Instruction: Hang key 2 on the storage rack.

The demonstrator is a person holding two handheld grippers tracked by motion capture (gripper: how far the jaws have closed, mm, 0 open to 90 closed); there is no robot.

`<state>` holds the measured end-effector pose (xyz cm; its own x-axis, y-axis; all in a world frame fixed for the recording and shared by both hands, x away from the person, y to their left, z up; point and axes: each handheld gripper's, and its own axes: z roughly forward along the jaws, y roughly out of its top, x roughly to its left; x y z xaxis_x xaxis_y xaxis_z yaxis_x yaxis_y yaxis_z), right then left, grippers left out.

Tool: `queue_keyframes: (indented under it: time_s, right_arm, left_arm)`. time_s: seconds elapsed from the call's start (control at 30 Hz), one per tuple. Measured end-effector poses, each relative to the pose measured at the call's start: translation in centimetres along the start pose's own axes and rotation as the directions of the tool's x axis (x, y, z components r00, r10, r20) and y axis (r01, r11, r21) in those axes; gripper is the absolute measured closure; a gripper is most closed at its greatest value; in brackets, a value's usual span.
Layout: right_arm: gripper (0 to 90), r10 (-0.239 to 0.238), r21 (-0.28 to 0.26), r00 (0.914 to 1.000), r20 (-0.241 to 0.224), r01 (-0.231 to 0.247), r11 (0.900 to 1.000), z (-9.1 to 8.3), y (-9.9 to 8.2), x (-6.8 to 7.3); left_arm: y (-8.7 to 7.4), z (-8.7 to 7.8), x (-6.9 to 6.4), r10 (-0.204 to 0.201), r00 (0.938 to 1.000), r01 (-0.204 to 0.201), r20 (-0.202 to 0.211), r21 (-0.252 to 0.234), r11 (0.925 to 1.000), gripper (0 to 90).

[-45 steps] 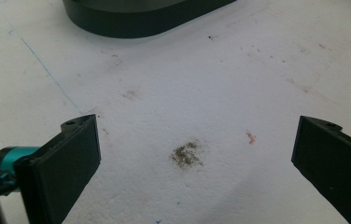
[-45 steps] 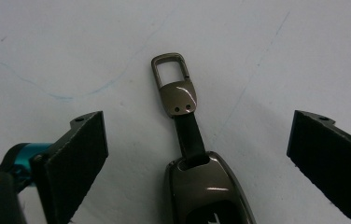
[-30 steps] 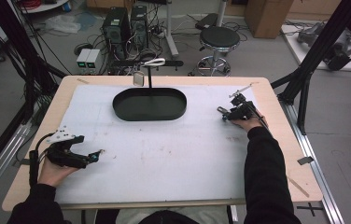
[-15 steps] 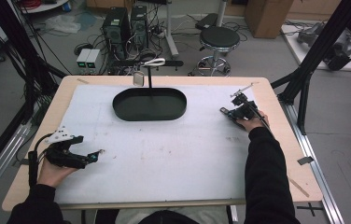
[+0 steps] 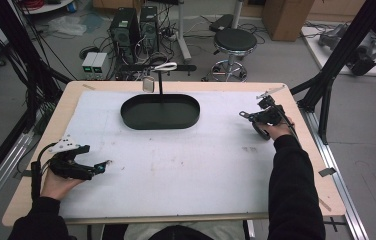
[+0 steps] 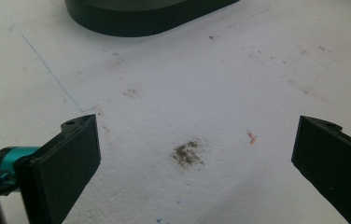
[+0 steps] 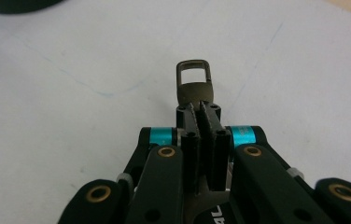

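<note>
My right gripper (image 7: 200, 109) is shut on a small dark metal piece (image 7: 194, 88) with a rectangular loop, which sticks out past the fingertips above the white mat. From above, this right gripper (image 5: 246, 115) hovers at the table's right side, pointing left. My left gripper (image 5: 102, 165) rests low at the front left, in a hand. Its jaws stand wide open over the stained mat with nothing between the fingers (image 6: 66, 158). A black oval tray (image 5: 160, 122) lies at the back centre.
Behind the tray a thin black stand (image 5: 161, 82) carries a white hook and a small hanging tag (image 5: 148, 84). The white mat (image 5: 186, 165) covers most of the wooden table. The tray's wall (image 6: 150, 21) lies ahead of the left gripper.
My right hand has risen a little and drifted slightly right with its gripper. The left hand has stayed where it was.
</note>
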<state>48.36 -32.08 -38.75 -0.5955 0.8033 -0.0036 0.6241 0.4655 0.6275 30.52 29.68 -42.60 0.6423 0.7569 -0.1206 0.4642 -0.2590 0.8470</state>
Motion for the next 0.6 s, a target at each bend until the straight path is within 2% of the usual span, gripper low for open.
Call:
queue_keyframes:
  time_s: [0.13, 0.23, 0.47, 0.6]
  right_arm:
    - [87.4, 0.000, -0.050, 0.9999, -0.012, -0.001, 0.9988, -1.2, 0.5, 0.4]
    - [87.4, -0.043, -0.050, 0.9990, 0.006, 0.043, 0.9978, -1.7, 1.1, 1.2]
    - [87.4, -0.038, -0.072, 0.9992, -0.010, 0.038, 0.9967, -2.4, 1.9, 2.0]
    - [87.3, -0.047, -0.105, 0.9984, -0.033, 0.043, 0.9935, -3.3, 2.7, 2.7]
  left_arm:
    - [0.0, 0.1, 0.0, 0.003, 1.0000, -0.003, 0.001, 0.003, 1.0000, 1.7]
    - [0.0, 0.1, -0.1, 0.003, 1.0000, -0.003, -0.004, 0.004, 1.0000, 1.7]
    - [0.0, 0.0, -0.1, 0.006, 1.0000, -0.006, -0.005, -0.004, 1.0000, 1.7]
    - [0.0, -0.1, -0.1, 0.003, 1.0000, -0.003, -0.006, -0.009, 1.0000, 1.7]
